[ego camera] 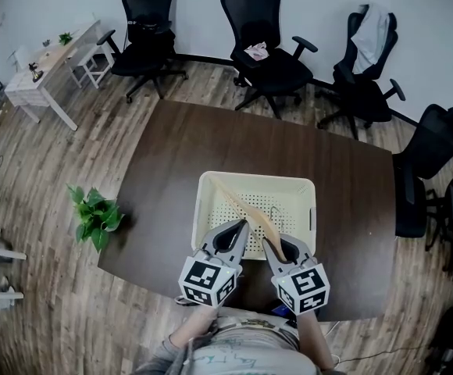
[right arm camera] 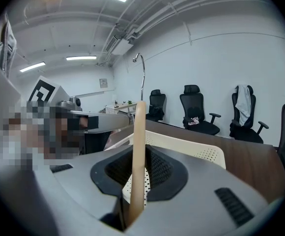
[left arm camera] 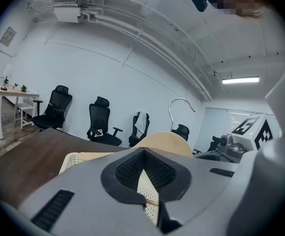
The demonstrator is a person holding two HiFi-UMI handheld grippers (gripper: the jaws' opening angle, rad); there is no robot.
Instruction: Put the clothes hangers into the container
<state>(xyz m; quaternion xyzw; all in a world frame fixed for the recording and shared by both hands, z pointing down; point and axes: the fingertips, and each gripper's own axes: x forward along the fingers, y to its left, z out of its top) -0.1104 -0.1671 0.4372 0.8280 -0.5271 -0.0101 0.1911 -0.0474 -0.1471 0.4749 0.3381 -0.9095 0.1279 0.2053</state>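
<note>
A light wooden clothes hanger (ego camera: 251,212) with a metal hook hangs tilted over the cream perforated container (ego camera: 301,184) on the dark table (ego camera: 172,147). My right gripper (ego camera: 267,244) is shut on the hanger's near end. In the right gripper view the hanger (right arm camera: 138,161) stands edge-on between the pads, its hook (right arm camera: 141,68) up, with the container (right arm camera: 196,149) beyond. My left gripper (ego camera: 242,225) sits just left of the hanger, jaws together with nothing in them. In the left gripper view the hanger (left arm camera: 164,142) arcs beyond the jaws (left arm camera: 143,150), above the container (left arm camera: 83,157).
A potted plant (ego camera: 95,217) stands at the table's left edge. Black office chairs (ego camera: 269,53) ring the far side, and another (ego camera: 433,158) is at the right. A white desk (ego camera: 51,61) stands far left on the wood floor.
</note>
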